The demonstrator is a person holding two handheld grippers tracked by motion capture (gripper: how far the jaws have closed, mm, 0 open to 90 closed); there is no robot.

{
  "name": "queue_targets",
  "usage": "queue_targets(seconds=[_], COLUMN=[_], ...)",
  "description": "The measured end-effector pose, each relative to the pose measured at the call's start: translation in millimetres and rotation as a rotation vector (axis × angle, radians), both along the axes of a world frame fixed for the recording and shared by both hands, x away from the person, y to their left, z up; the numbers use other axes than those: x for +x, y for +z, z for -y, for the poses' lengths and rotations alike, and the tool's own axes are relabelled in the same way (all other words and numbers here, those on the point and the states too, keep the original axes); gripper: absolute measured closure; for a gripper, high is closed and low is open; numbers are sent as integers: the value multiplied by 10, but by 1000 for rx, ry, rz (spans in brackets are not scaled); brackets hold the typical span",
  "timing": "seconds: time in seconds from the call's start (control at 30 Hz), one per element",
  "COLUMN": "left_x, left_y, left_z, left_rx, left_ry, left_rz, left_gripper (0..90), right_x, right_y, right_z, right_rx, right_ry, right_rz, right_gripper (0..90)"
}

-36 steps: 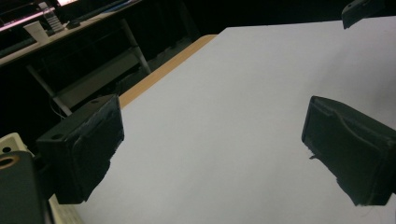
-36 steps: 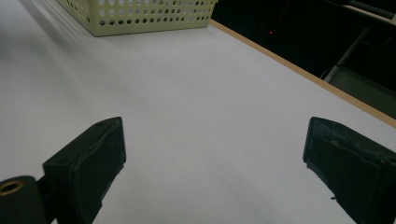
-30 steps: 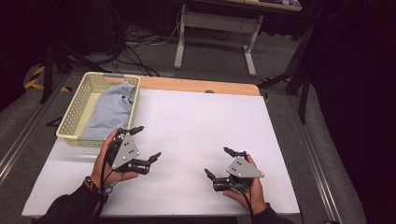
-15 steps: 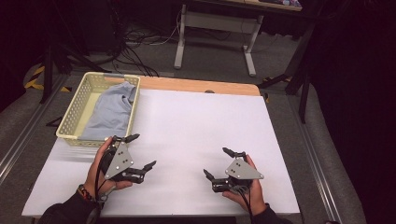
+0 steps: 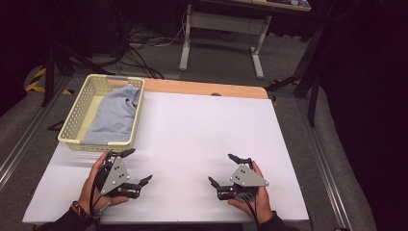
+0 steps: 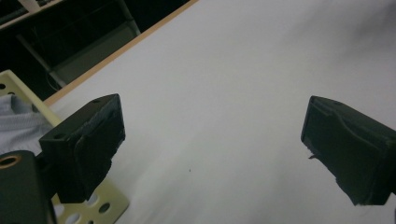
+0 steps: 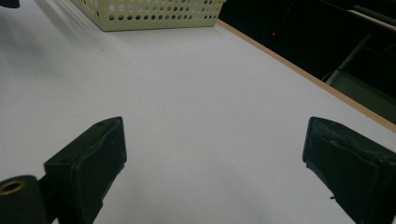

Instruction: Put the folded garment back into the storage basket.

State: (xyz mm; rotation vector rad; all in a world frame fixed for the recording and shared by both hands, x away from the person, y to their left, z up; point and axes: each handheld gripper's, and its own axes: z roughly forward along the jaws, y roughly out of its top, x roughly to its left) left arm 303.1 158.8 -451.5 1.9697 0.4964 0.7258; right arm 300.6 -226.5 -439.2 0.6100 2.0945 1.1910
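**Both grippers wide open over the bare sheet, cloth in the basket**

The white table (image 5: 192,130) spreads ahead of both pairs of jaws, with nothing between them. The cream perforated basket (image 5: 72,124) stands just beyond the left gripper (image 5: 136,166), its near corner right beside that gripper's left jaw in the left gripper view; from the right gripper (image 5: 222,169) it sits far ahead and off to the left. The grey-blue cloth (image 5: 114,115) lies crumpled inside the basket, well apart from the right jaws and near the left ones. Each gripper's jaws are spread wide, holding nothing, low over the table
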Motion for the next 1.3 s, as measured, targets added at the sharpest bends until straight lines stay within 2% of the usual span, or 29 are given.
queue_targets(seconds=[0.1, 0.27, 0.5, 0.57, 0.67, 0.8, 0.93, 1.3], left_x=[-37, -86, -83, -85, -83, -91, -93, -98], left_y=[-45, -99, -98, -103, -113, -98, -106, -117], left_z=[-49, -91, -96, -98, -98, -99, -91, -85], left_rx=[-7, -12, -20, -25, -12, -25, -11, -12], left_ry=[9, 17, 16, 12, 4, 1, -3, -3], left_rz=[-25, -52, -48, -48, -50, -49, -52, -59], left_gripper=[69, 69, 69, 69, 69, 69, 69, 69], right_x=[-3, -1, 2, 14, 15, 26, 42, 53], right_y=[-5, 1, 0, -6, -14, -28, -34, -43], right_z=[-6, 17, 4, -9, -31, -30, -34, -43], right_rx=[-12, -2, -9, -6, -15, -19, -21, -26], right_ry=[-13, -12, -10, -11, -10, -7, -4, -2], right_rz=[2, 6, 10, -2, -4, -15, -17, -25], right_gripper=[69, 69, 69, 69, 69, 70, 70, 73])
